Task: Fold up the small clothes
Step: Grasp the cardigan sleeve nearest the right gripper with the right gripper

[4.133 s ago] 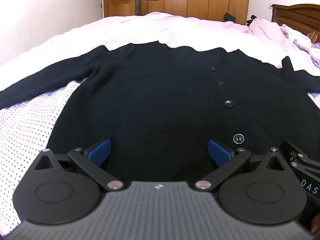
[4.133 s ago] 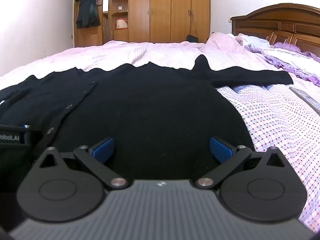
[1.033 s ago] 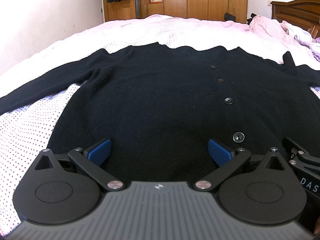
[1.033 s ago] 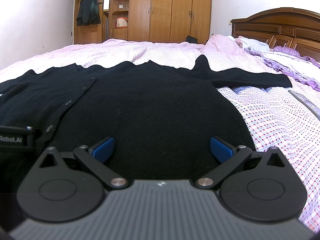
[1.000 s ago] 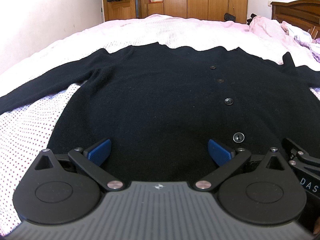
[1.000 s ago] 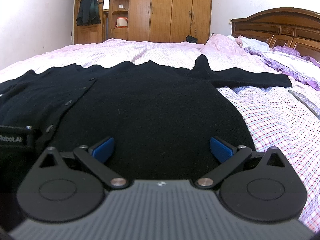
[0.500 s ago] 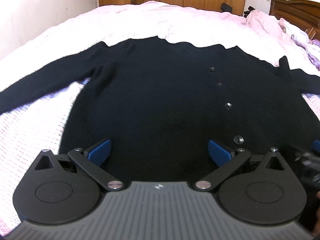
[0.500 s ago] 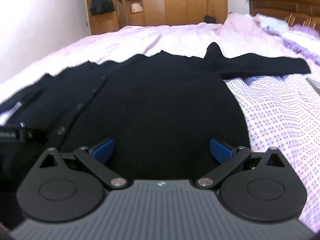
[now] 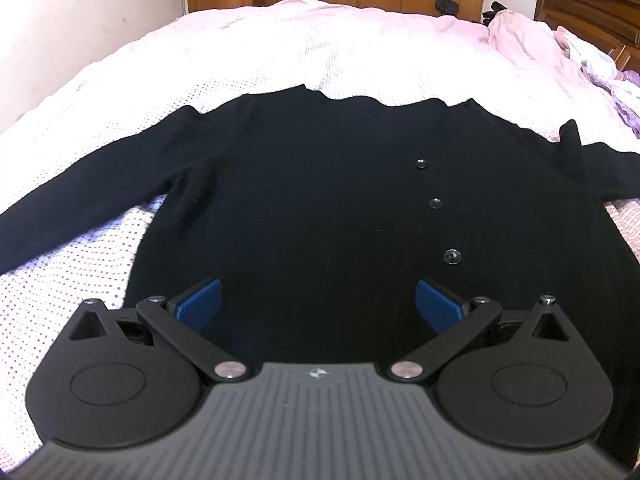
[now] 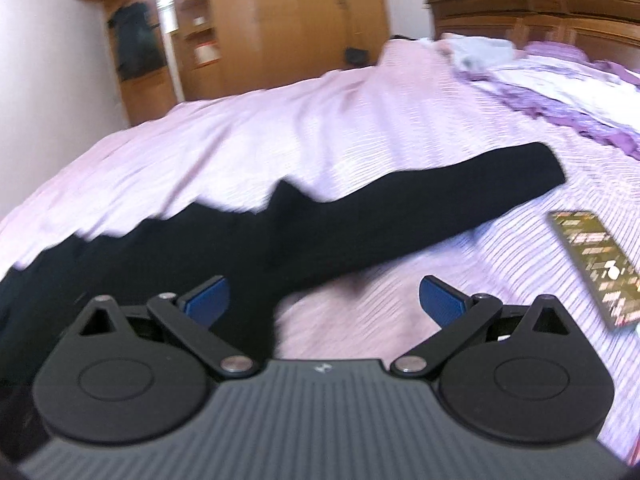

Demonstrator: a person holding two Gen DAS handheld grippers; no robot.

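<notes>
A wide bed covered in a pale pink dotted sheet fills the room, with a tall light-brown wooden wardrobe past its far side and a dark carved wooden headboard at one end, and a black knit button-front cardigan lies spread flat on the bed, both sleeves stretched outward. The left gripper hovers over the cardigan's lower body, blue pads wide apart and holding nothing, beside three small black buttons. Only the blurred right view shows the right gripper, also wide and empty, over the cardigan's sleeve, and a flat dark gold-printed rectangular object on the bed beyond the sleeve, its print unreadable.
</notes>
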